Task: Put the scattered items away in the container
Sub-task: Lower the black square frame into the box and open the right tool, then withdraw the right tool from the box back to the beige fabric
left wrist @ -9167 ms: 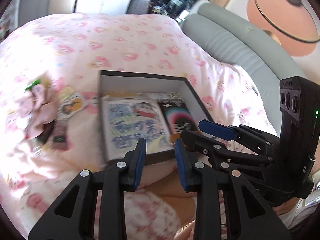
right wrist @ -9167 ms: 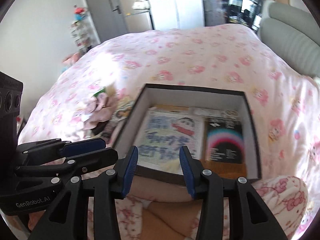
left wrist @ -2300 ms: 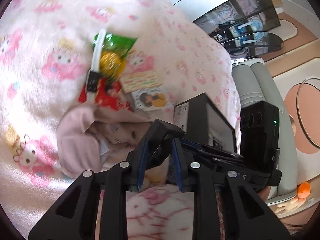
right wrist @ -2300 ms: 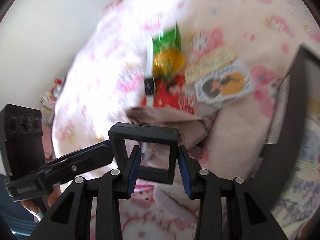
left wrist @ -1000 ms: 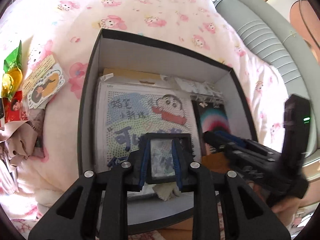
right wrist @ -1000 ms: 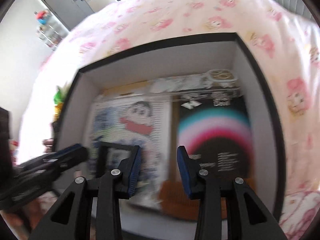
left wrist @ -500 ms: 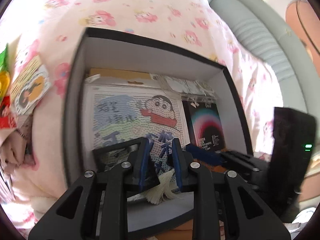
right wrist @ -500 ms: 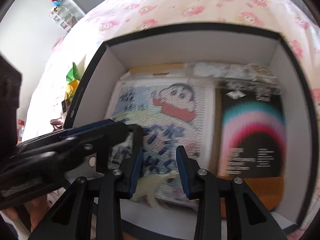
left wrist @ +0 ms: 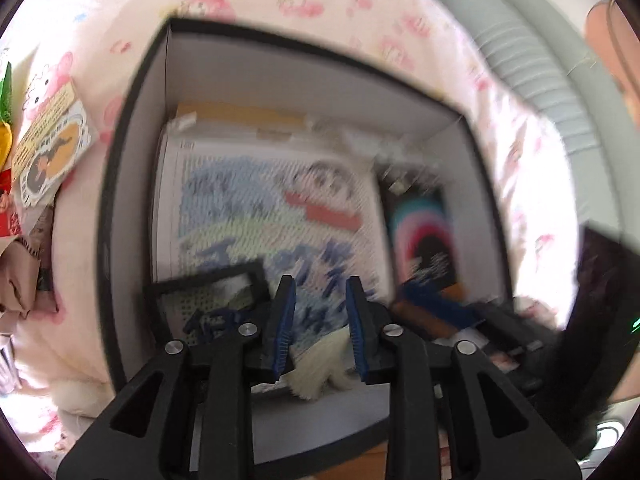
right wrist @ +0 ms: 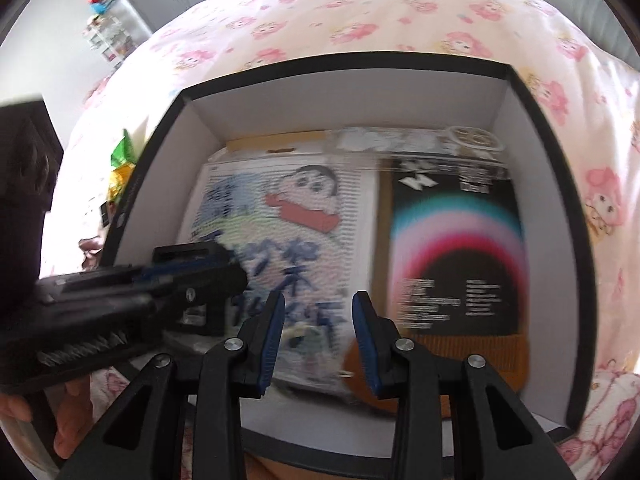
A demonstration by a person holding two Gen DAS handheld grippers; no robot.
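Observation:
A black box [left wrist: 132, 128] with white inner walls lies on the pink bed; it also shows in the right wrist view [right wrist: 532, 92]. Inside lie a cartoon bead picture [left wrist: 256, 208], a black rainbow card [right wrist: 456, 248] and a small black picture frame [left wrist: 212, 296] at the near left. My left gripper [left wrist: 320, 316] is open and empty above the box, beside the frame. My right gripper [right wrist: 318, 336] is open and empty over the box's near side. A cream tassel [left wrist: 320, 364] lies under the left fingers.
Loose items lie left of the box: a round character card [left wrist: 52, 152], a green and yellow snack packet [right wrist: 122, 160] and a pink cloth [left wrist: 16, 280]. A grey padded headboard [left wrist: 532, 64] stands at the right.
The left gripper carried the small black frame from the pile into the box and let it go; its fingers have opened. Both grippers now hover over the box.

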